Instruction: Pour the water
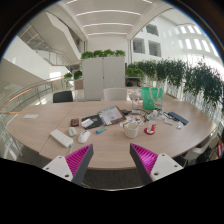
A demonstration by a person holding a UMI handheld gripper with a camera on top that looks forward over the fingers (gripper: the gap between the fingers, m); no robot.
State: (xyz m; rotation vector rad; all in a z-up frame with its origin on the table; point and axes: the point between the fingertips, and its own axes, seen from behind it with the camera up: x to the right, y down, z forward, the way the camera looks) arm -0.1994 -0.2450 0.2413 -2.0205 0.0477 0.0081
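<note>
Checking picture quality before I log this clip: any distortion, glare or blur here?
Gripper view: strong fisheye bending of the table edge and ceiling lights; even daylight, bright windows without harsh glare; small items near the green bottle too tiny to make out; the open hand-held gripper pads are sharp.

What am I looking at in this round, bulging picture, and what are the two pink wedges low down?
The camera rides on a hand-held claw and looks forward through a wide lens, which bends the room. The pink wedges are pads on its two fingers, which stand open and hold nothing. Beyond them is a large wooden table in an office with plants. On it lie a green pitcher-like container, a white cup, a laptop or tablet and small clutter too small to name. Pouring has not begun.
</note>
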